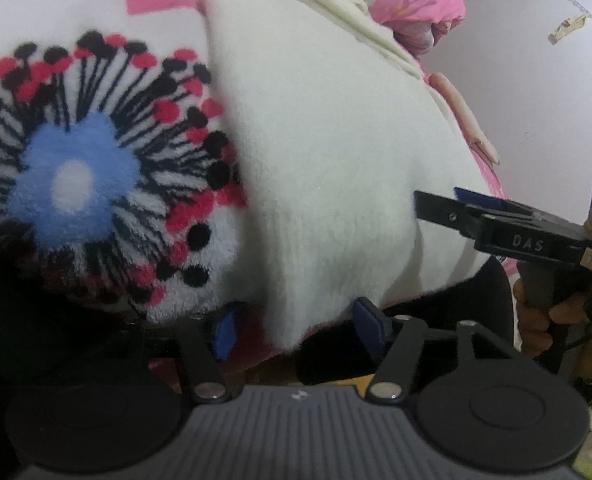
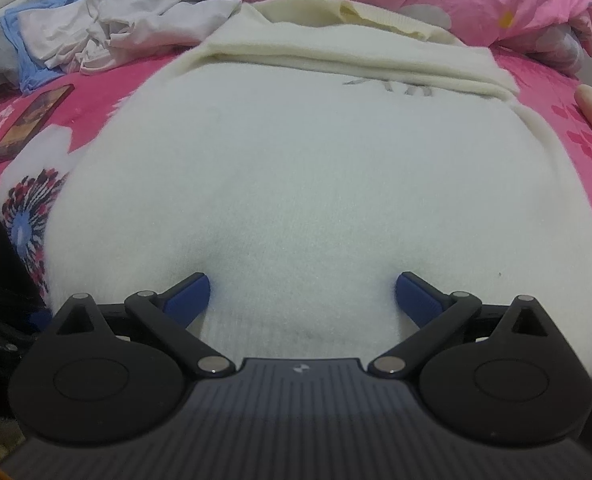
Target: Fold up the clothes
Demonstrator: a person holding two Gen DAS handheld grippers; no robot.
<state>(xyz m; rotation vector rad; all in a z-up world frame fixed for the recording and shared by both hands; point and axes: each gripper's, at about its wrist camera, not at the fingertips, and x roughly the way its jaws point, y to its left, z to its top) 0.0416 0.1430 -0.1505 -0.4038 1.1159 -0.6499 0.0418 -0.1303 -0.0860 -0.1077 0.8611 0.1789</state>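
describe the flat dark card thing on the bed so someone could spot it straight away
Start at the pink bedspread in the right wrist view and go to its left side, below the heap of crumpled white clothes. There lies a flat dark rectangle, long and narrow with a brownish face. It is the only hard-edged, dark thing among soft fabrics.

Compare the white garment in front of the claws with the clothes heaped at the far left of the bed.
The white garment lies spread flat, its far part folded over; the heap is crumpled. The garment is fuzzy and one cream-white colour; the heap looks thin, mixing white and blue. Both rest on the pink blanket.
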